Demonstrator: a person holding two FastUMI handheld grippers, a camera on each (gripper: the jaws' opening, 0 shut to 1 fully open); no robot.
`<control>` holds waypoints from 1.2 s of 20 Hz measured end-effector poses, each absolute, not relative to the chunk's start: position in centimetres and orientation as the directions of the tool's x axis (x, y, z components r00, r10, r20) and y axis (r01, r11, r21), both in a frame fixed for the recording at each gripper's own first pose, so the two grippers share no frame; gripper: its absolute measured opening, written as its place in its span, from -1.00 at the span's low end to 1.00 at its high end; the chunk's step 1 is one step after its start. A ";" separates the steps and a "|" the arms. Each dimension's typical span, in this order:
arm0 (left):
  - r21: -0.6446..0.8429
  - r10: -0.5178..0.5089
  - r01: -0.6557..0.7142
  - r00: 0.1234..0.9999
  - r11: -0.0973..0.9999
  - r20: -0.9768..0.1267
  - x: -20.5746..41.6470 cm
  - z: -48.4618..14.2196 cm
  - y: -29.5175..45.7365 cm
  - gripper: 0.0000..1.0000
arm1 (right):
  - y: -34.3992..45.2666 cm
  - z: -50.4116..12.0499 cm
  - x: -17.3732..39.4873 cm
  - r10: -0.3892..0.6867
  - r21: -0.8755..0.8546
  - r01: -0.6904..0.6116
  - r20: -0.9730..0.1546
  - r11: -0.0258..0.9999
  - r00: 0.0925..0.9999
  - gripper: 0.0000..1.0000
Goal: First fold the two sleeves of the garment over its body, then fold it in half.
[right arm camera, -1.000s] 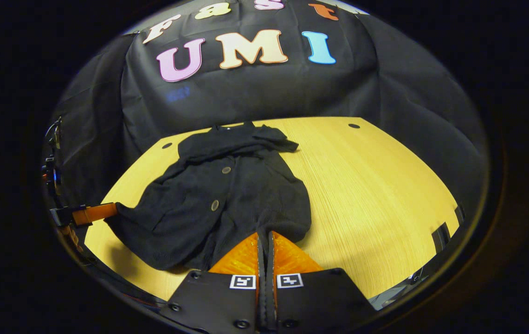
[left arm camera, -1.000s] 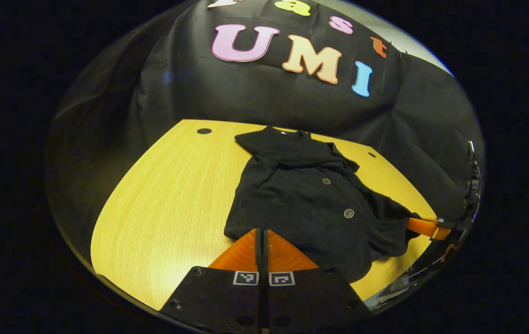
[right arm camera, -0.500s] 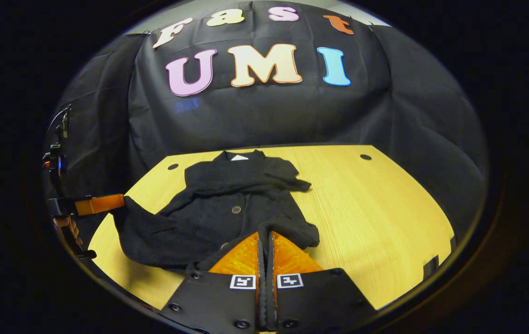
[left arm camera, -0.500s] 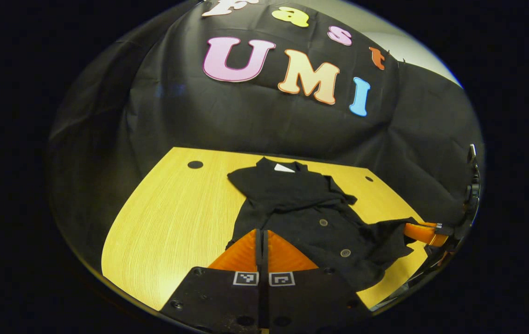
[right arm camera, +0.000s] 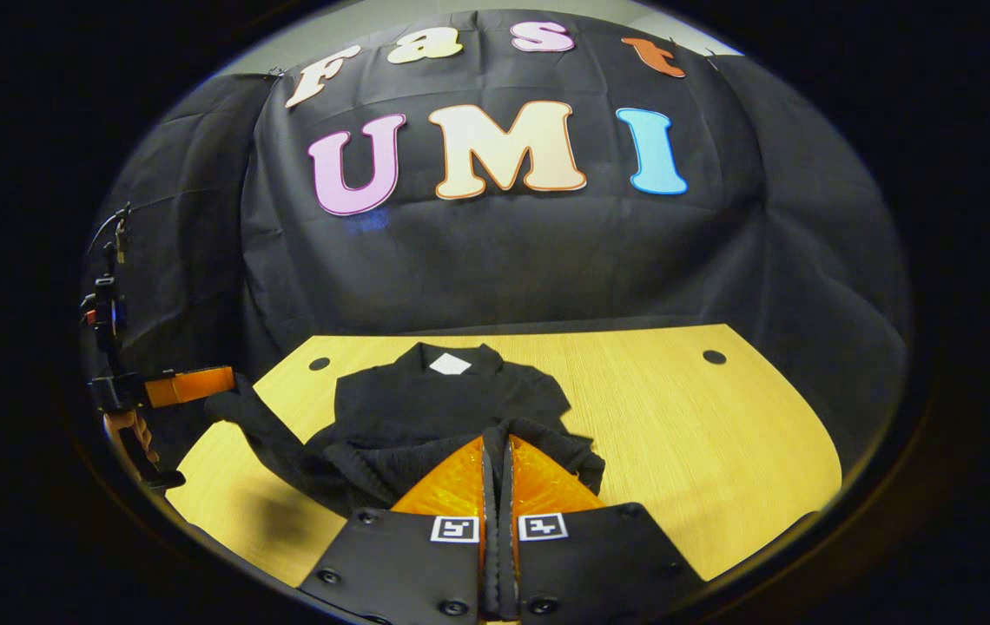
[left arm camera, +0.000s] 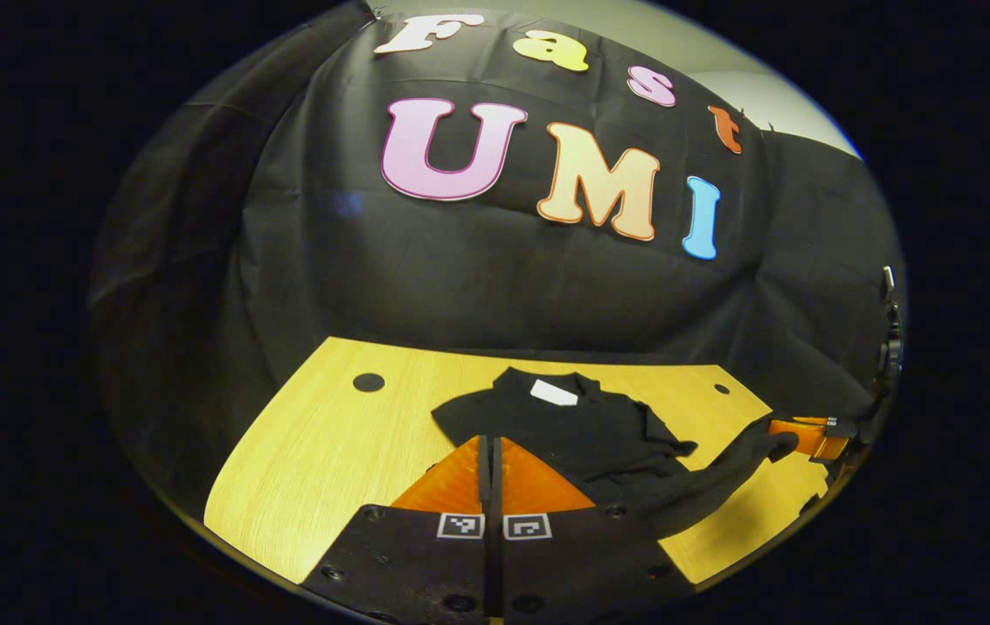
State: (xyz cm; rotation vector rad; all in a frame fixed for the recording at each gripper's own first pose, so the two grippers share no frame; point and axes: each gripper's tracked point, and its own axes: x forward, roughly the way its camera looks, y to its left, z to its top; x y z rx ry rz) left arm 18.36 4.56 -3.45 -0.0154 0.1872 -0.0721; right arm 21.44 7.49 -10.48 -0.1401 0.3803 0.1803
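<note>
Garment (right arm camera: 443, 417): sleeves folded; left claw (left arm camera: 490, 451) and right claw (right arm camera: 496, 456), each clamped on its hem, lift it above the desk (right arm camera: 703, 434), half-fold unfinished.

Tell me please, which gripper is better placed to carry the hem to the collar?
Neither clearly; probably both together. The left gripper and right gripper each look shut on a near corner of the garment, whose hem hangs lifted between them above the table. The collar lies ahead of both.
</note>
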 end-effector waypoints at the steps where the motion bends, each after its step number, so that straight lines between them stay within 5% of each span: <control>1: -0.014 -0.059 0.057 0.986 0.998 -0.156 19.6 -2.6 4.6 -1.00 | 7.5 -10.0 22.7 0.157 -0.097 -0.208 -0.376 0.973 0.913 -0.96; 14: 0.089 0.038 -0.028 0.993 0.996 -0.115 31.0 -3.4 4.0 -1.00 | 7.6 -9.2 36.1 0.232 -0.046 -0.269 -0.378 0.962 0.896 -0.96; 24: -0.008 0.171 -0.174 0.974 0.985 -0.149 34.3 -9.5 6.1 -1.00 | 7.4 -14.3 42.3 0.221 0.031 -0.231 -0.427 0.973 0.877 -0.96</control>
